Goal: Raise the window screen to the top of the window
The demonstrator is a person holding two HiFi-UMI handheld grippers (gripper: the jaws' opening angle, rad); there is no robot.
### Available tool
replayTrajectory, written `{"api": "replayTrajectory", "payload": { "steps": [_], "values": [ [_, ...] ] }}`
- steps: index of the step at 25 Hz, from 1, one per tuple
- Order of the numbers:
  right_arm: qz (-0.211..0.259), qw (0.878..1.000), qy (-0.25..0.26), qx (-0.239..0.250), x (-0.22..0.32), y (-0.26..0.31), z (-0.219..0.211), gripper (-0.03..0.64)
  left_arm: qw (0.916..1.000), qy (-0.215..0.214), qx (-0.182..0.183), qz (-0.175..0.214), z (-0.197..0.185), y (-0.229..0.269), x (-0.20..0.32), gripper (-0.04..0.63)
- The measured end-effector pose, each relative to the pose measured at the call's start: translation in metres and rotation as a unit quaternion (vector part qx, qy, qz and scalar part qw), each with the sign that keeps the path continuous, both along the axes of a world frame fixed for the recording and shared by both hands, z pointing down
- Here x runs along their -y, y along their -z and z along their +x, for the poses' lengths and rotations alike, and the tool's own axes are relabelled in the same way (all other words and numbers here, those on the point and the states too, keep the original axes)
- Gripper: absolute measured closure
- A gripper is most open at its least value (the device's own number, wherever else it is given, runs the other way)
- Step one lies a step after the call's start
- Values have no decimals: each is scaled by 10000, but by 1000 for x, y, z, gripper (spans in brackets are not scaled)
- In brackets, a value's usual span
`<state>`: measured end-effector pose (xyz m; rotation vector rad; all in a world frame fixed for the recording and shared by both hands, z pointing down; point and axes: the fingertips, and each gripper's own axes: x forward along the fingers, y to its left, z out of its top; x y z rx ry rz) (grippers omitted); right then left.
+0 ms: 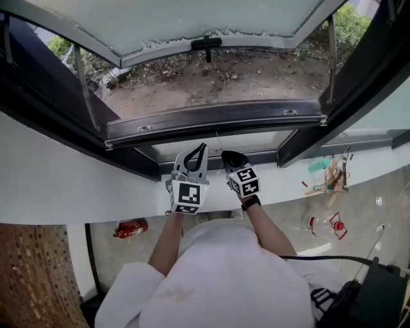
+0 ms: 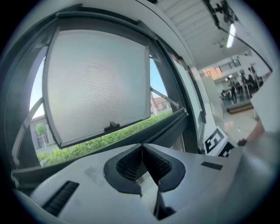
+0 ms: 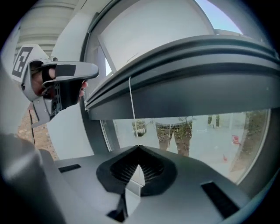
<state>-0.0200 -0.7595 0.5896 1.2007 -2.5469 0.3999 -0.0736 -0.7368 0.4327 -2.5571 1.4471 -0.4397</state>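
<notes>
The window screen's dark bottom bar point(image 1: 214, 122) runs across the open window; in the right gripper view the bar point(image 3: 188, 65) lies just above the jaws. A thin white pull cord point(image 3: 132, 113) hangs from it down to my right gripper point(image 3: 139, 148), which is shut on the cord's lower end. In the head view my right gripper point(image 1: 229, 155) sits under the bar's middle, at the cord point(image 1: 218, 139). My left gripper point(image 1: 202, 147) is close beside it on the left. Seen in its own view, the left gripper point(image 2: 142, 148) is shut with nothing between its pads and touches nothing.
The glass sash point(image 1: 192, 19) is swung outward, its black handle point(image 1: 206, 43) at the lower edge. A fixed pane point(image 3: 188, 135) lies under the bar. A white sill point(image 1: 77, 186) runs below. A red fire extinguisher point(image 1: 130, 228) and clutter point(image 1: 330, 176) are on the floor.
</notes>
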Motion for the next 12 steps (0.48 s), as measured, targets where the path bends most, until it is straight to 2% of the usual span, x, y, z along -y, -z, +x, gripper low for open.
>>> {"api": "replayTrajectory", "payload": {
  "steps": [2, 5, 12],
  "values": [
    [-146, 9999, 19, 22, -6, -13, 8, 615, 9959, -80, 882, 197, 6, -8, 10, 592],
    [-389, 9992, 94, -11, -20, -35, 14, 615, 9780, -72, 2008, 559, 11, -11, 24, 592],
    [-966, 9950, -45, -243, -45, -85, 37, 615, 9349, -204, 3415, 941, 15, -13, 42, 591]
  ]
}}
